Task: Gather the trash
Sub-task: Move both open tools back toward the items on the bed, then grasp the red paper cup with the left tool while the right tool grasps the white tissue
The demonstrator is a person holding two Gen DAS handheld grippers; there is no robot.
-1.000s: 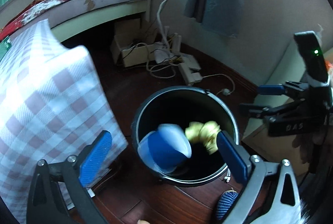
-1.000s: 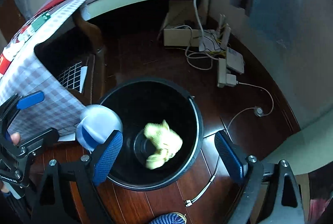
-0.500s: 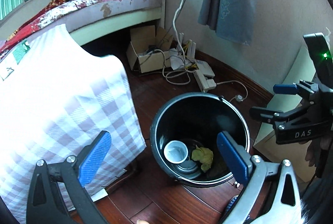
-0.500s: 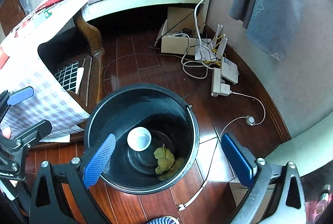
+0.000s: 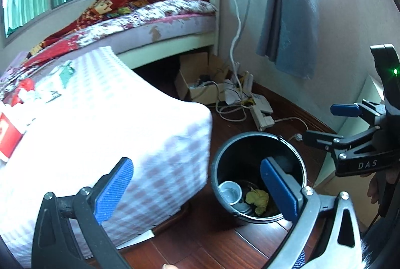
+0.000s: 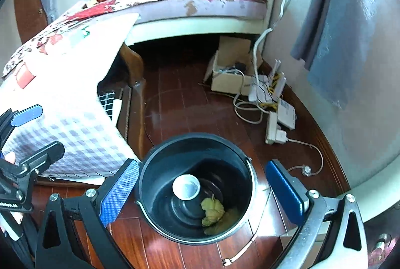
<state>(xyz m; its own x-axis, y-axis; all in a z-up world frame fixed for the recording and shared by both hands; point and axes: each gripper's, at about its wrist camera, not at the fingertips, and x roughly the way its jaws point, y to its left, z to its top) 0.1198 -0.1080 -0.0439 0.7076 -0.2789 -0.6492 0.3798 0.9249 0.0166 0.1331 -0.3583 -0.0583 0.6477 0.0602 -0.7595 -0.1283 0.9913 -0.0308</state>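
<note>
With both tools empty and their blue pads spread wide apart, I judge the drop step finished: the white paper cup (image 6: pixel 186 187) and the crumpled yellow-green wad (image 6: pixel 212 211) lie at the bottom of the black bin (image 6: pixel 150 184), which stands on the wooden floor just beside the checked-cloth worktop (image 5: pixel 105 124). My left tool (image 5: pixel 192 190) hangs over the worktop's corner and the bin's near rim; my right tool (image 6: pixel 201 191) hangs above the bin's mouth. I read the next move as going back for more rubbish: I see red and white packets (image 5: pixel 7 136) lying on the worktop's far side, though I cannot tell whether they count as trash. That calls for swinging a tool up over the cloth, pads open, without snagging it.
</note>
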